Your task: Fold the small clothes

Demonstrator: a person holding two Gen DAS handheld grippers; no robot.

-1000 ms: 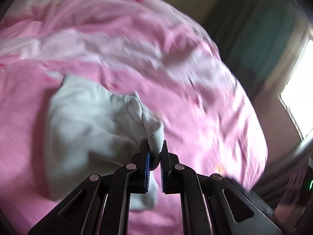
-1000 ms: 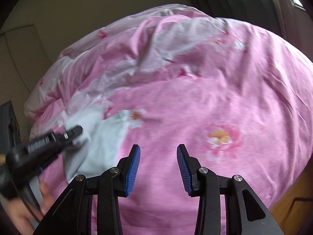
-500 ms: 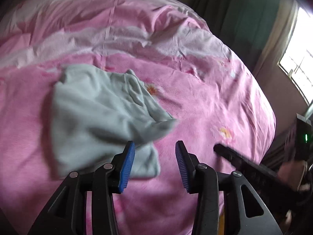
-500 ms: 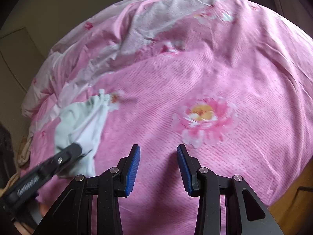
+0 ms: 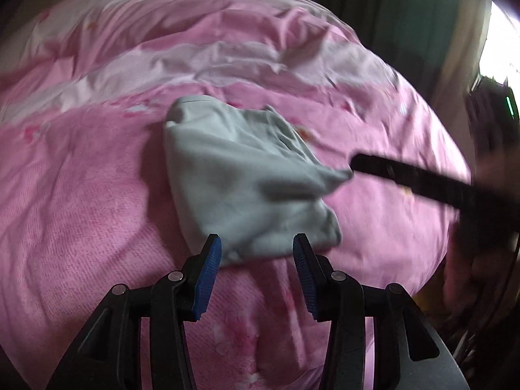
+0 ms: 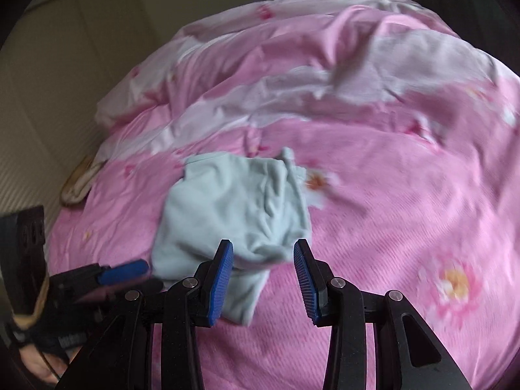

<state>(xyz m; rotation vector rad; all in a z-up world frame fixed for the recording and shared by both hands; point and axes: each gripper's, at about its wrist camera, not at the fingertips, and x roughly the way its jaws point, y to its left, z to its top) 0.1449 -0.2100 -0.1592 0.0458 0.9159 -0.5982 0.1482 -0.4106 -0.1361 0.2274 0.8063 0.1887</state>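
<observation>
- The pale green garment (image 5: 247,182) lies crumpled mid-frame on the pink bedspread (image 5: 81,195), dead ahead of both tools, its long axis running from upper left down to lower right in the left wrist view.
- The left gripper (image 5: 256,260) sits just short of the garment's near hem, at the bottom of that view. Its jaws stand partly apart and grip nothing.
- The right gripper (image 6: 263,266) also hovers at the near edge, a loose fold showing between its blue pads (image 6: 224,273), which do not seem to press it.
- I'd judge the right one nearer that loose corner.
</observation>
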